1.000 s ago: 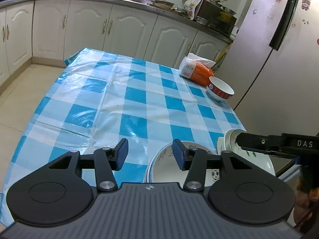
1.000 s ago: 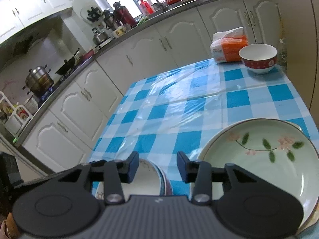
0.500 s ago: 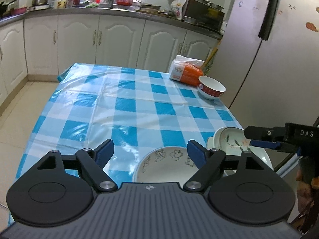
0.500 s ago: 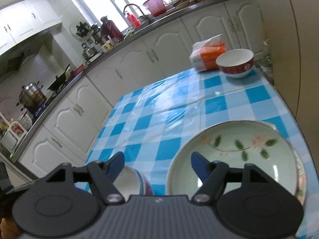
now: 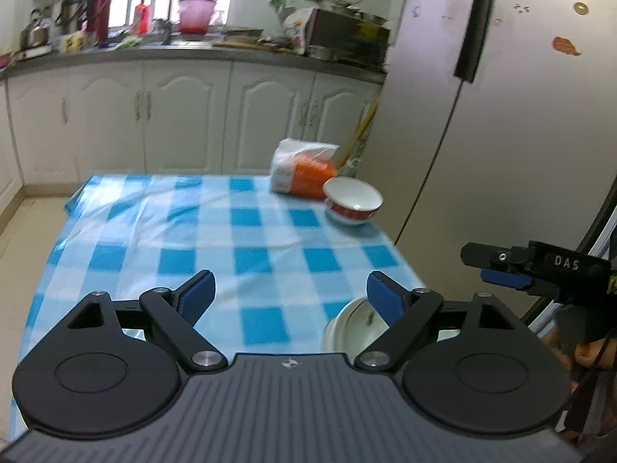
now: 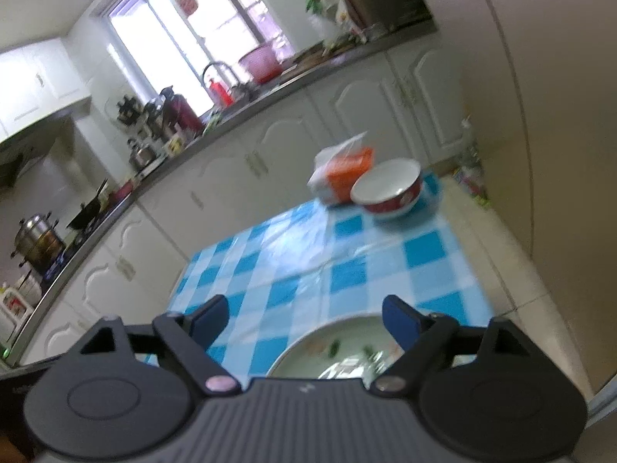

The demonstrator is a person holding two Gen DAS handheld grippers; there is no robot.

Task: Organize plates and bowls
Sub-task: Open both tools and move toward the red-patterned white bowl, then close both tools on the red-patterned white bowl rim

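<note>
Both sets of jaws are seen spread wide, nothing held. The left gripper [image 5: 289, 295] is raised above the near end of the desk [image 5: 250, 231], which is covered in blue-checked plastic. The right gripper [image 6: 304, 318] is poised over a flowered plate [image 6: 339, 351] at the near right edge. A red-banded bowl [image 5: 353, 205] is set at the far right corner, touching an orange tissue pack [image 5: 304, 171].

Risks judged: the plate lies close to the desk edge and could be nudged off by a careless approach. The glossy cover may let crockery slide. The tissue pack could be dragged along when the bowl is lifted. Both views are blurred, so detail is uncertain.
</note>
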